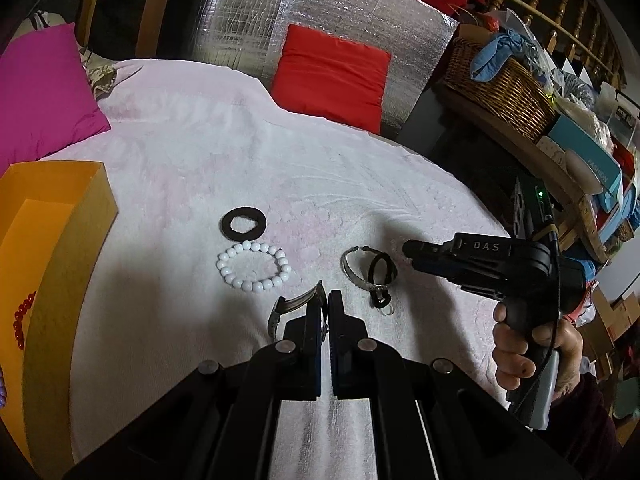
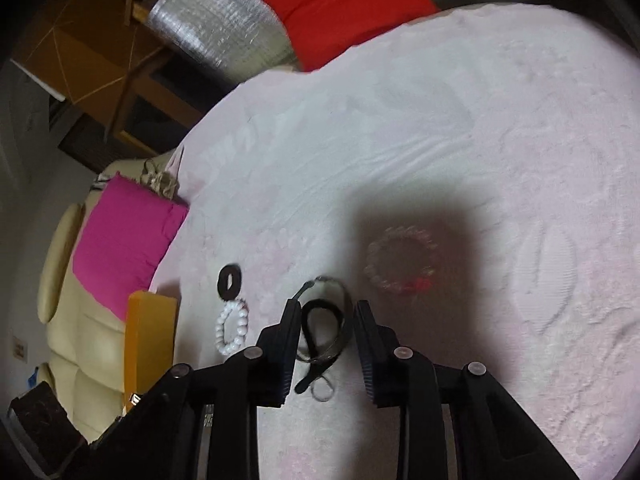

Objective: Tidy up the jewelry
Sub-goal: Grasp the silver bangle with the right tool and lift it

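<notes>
Hovering low over a pale pink cloth, the left gripper has its fingers drawn nearly together on the metal band of a wristwatch, which lies just ahead and to its left. Beyond its tips sit a white bead bracelet and, farther out, a flat black ring; an orange box stands off to the left with red beads inside. The right gripper (held in a bare hand) has its fingers spread wide on either side of a silver bangle tangled with a black band. Ahead and to its right, in shadow, lies a clear bead bracelet.
</notes>
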The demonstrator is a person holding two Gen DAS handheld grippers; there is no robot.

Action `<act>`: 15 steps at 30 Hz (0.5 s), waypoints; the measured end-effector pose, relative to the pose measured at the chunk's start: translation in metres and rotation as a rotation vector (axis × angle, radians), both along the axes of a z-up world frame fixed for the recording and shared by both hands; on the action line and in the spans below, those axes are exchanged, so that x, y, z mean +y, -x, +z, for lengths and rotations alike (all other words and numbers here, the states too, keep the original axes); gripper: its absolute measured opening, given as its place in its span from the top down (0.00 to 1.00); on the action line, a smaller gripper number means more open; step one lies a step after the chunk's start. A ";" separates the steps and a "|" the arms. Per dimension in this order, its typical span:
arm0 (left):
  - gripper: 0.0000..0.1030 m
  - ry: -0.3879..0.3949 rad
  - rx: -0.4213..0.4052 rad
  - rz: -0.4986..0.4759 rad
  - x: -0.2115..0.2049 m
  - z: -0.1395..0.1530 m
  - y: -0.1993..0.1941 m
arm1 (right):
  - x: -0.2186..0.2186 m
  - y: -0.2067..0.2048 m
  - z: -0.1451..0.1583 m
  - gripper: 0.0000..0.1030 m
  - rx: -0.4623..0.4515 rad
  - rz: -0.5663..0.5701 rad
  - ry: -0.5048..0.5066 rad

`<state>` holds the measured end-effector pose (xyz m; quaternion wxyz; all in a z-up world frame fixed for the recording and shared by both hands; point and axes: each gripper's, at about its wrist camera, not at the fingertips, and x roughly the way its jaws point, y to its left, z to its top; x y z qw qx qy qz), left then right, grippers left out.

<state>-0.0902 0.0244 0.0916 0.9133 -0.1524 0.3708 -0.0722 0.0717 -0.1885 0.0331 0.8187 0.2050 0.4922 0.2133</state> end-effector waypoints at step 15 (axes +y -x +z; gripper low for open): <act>0.97 0.014 0.006 -0.007 0.003 -0.004 -0.003 | 0.085 0.023 -0.007 0.40 -0.172 0.101 0.450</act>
